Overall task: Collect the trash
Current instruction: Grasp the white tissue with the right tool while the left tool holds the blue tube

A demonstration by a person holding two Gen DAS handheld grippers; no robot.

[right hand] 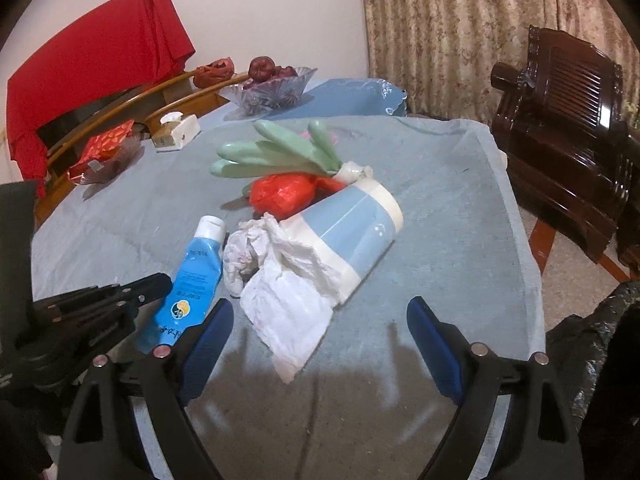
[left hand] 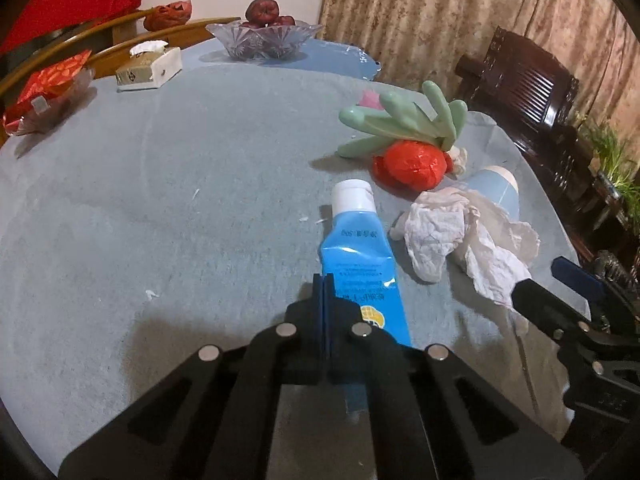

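A blue tube with a white cap lies on the blue-grey tablecloth; it also shows in the right wrist view. My left gripper is shut and empty, its tips just left of the tube's lower part. Crumpled white tissue lies right of the tube, against a tipped blue and cream paper cup. A red crumpled bag lies behind. My right gripper is open, just short of the tissue.
A green plastic radish-shaped toy lies behind the red bag. A glass fruit bowl, a tissue box and a red snack packet stand at the far side. A dark wooden chair is right of the table. A black bag hangs at the right.
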